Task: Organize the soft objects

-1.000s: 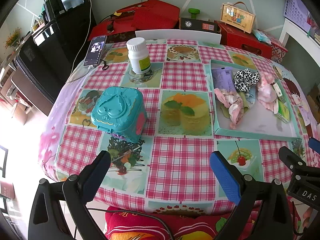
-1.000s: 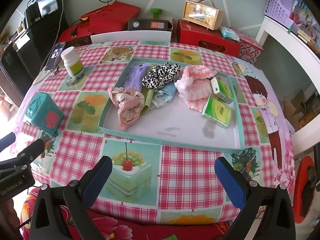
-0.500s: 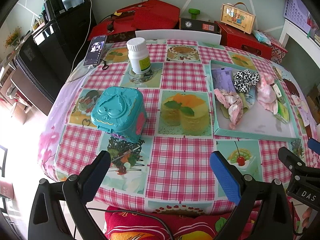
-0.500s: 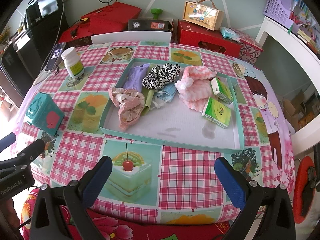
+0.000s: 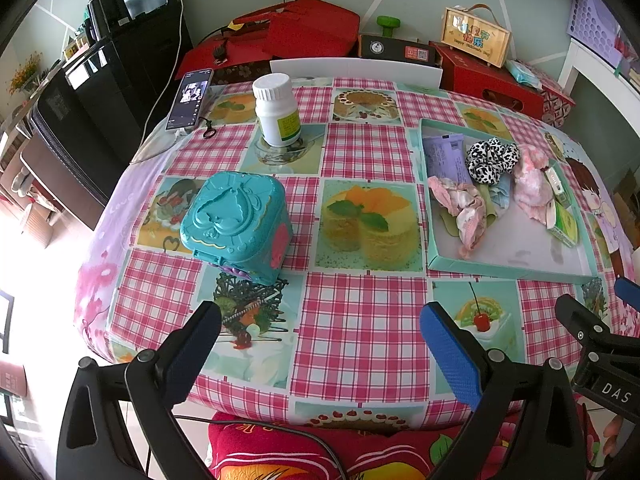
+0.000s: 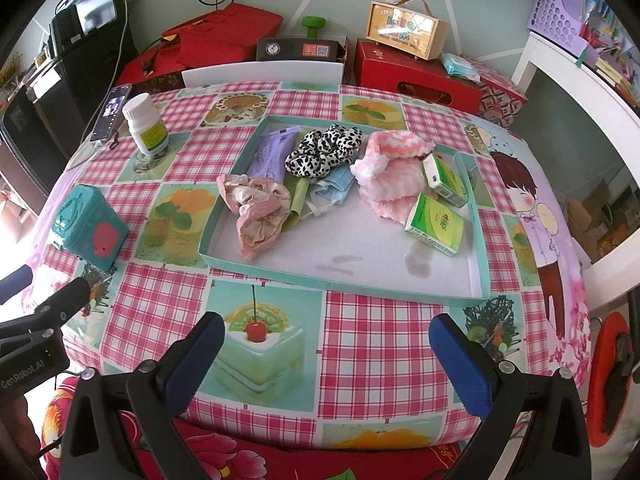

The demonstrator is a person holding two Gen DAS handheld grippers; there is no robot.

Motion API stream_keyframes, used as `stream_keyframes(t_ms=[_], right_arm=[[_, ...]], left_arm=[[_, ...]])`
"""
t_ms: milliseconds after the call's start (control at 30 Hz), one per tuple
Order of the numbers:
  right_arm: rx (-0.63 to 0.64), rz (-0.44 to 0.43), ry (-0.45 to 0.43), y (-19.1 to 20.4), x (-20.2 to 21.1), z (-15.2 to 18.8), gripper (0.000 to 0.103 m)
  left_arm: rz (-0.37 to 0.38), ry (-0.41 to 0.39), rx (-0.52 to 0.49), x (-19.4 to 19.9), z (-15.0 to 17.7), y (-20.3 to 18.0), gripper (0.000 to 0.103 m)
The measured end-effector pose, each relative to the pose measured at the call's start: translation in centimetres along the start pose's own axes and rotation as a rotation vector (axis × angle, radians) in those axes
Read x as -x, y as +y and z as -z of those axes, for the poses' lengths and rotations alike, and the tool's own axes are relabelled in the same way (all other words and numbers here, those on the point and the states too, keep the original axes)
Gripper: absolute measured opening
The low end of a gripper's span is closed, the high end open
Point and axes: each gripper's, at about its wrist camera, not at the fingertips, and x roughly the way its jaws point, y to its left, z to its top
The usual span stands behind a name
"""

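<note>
Soft things piled in the far half of a shallow teal tray (image 6: 344,286) on the right of the table: pink satin cloth (image 6: 258,210) at the left edge, leopard scrunchie (image 6: 324,150) behind it, purple pouch (image 6: 272,152) at the far left corner, blue mask (image 6: 334,190) and green strip (image 6: 298,202) in the middle, pink knit cloth (image 6: 394,174) to the right. Two green tissue packs (image 6: 436,222) touching the knit cloth at the right side. Near half of the tray bare.

Left of the tray, well apart: teal box (image 5: 236,224), closed, and farther off a white bottle (image 5: 278,110) and a phone (image 5: 190,98) at the far left edge.

Left gripper (image 5: 320,350) and right gripper (image 6: 326,360) hovering over the near table edge, jaws spread wide, holding nothing.
</note>
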Motion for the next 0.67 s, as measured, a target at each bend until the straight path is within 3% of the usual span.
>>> stream_keyframes(t_ms=[667], right_arm=[[0.0, -0.001, -0.001, 0.04, 0.09, -0.02, 0.103]], left_arm=[[0.001, -0.033, -0.005, 0.56, -0.21, -0.07, 0.099]])
